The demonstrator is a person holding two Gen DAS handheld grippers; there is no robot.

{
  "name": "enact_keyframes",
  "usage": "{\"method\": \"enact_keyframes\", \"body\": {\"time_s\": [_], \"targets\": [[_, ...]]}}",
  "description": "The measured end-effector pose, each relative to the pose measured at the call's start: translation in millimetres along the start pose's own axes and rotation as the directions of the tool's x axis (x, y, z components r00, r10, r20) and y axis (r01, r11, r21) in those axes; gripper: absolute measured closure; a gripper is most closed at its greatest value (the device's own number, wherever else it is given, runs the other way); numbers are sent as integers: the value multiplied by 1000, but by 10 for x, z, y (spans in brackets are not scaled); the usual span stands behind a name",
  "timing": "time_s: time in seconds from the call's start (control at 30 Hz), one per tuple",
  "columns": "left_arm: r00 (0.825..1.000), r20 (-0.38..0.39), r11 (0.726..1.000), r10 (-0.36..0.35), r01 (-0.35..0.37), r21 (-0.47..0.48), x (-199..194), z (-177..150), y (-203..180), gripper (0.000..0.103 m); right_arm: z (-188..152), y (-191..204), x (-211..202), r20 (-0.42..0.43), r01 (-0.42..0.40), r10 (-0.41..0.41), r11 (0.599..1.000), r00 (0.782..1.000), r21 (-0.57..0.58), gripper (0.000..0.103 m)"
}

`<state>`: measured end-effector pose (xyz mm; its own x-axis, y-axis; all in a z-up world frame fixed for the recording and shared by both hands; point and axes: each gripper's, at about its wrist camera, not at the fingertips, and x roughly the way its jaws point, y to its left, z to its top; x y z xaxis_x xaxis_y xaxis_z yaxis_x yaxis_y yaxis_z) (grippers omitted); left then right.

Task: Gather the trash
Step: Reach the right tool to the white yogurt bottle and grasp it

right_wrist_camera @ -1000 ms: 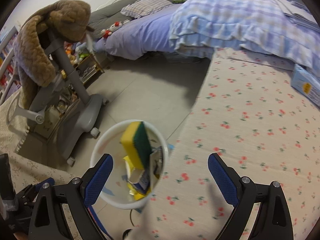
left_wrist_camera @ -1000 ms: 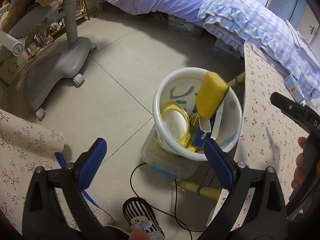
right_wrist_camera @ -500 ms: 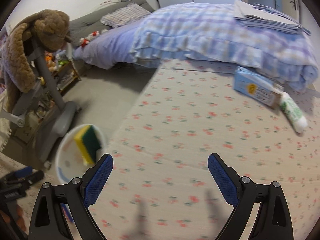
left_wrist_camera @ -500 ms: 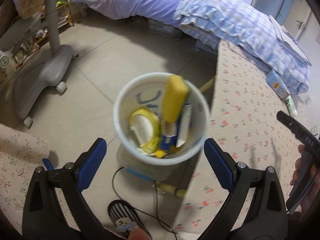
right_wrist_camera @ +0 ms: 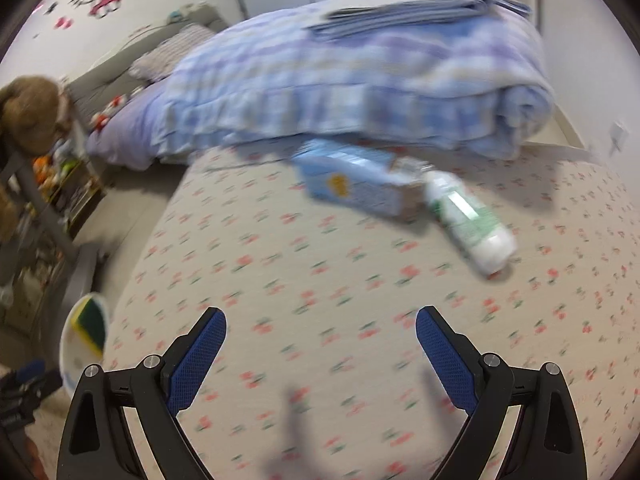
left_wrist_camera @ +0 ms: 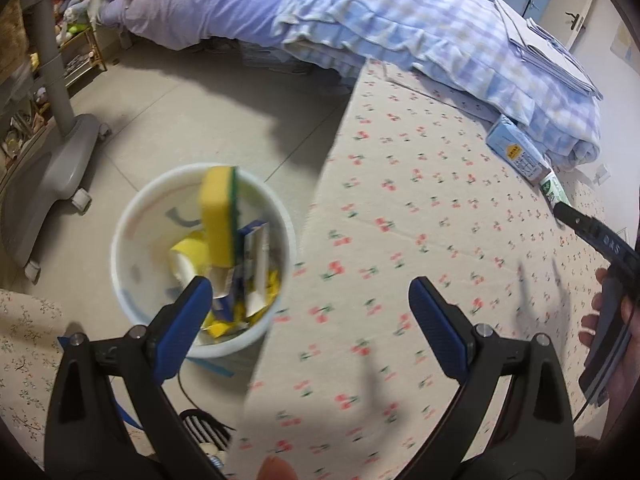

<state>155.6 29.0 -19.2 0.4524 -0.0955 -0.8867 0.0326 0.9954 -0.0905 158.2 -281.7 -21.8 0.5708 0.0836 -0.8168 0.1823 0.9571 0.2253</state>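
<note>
- Standing at the far left of the left wrist view, a grey chair base [left_wrist_camera: 52, 168] on castors rests on the tiled floor [left_wrist_camera: 168, 112], with a shelf of toys [left_wrist_camera: 76, 40] behind it in the upper left.
- Left of centre, a white bucket [left_wrist_camera: 132, 280] sits on the floor just beside the edge of the worktop [left_wrist_camera: 420, 208]; a yellow sponge with a green back [left_wrist_camera: 218, 216] stands on end in it, above a roll of yellow tape [left_wrist_camera: 188, 256] and a torn blue-and-white carton [left_wrist_camera: 252, 268].
- Low in that view, the left tongs [left_wrist_camera: 310, 306] are spread wide and grip nothing; one blue pad overlaps the bucket's rim, the other hangs over the cherry-print cloth.
- Upper centre to upper right, a lilac bed [left_wrist_camera: 224, 8] carries a checked blue quilt [left_wrist_camera: 420, 36] that spills onto the worktop's far end.
- At the right edge of that view, the other tool's black handle shows in the person's right hand [left_wrist_camera: 608, 340].
- In the right wrist view, the right tongs [right_wrist_camera: 321, 334] are likewise wide apart and empty, hovering over the bare cloth in the lower middle.
- Upper centre right there, a pale blue box [right_wrist_camera: 352, 188] lies on the worktop by the quilt, touching a green-and-white bottle [right_wrist_camera: 468, 216] on its side just to its right, both blurred and well ahead of the pads.
</note>
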Motion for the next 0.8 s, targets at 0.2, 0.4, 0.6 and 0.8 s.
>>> {"method": "enact_keyframes", "body": {"time_s": [0.2, 0.4, 0.6, 0.8], "targets": [[1000, 17, 1000, -6, 6, 23, 60, 106, -378, 5, 249, -439, 120, 24, 117, -117, 993, 993, -17, 6], [999, -26, 1000, -31, 31, 2, 210, 233, -692, 5, 374, -791, 412, -39, 146, -146, 989, 989, 10, 8], [999, -37, 999, -34, 34, 15, 311, 433, -1105, 5, 401, -867, 649, -66, 144, -149, 986, 987, -82, 27], [987, -65, 989, -147, 147, -7, 498, 582, -1681, 5, 368, -1054, 681, -87, 116, -125, 988, 988, -99, 56]]}}
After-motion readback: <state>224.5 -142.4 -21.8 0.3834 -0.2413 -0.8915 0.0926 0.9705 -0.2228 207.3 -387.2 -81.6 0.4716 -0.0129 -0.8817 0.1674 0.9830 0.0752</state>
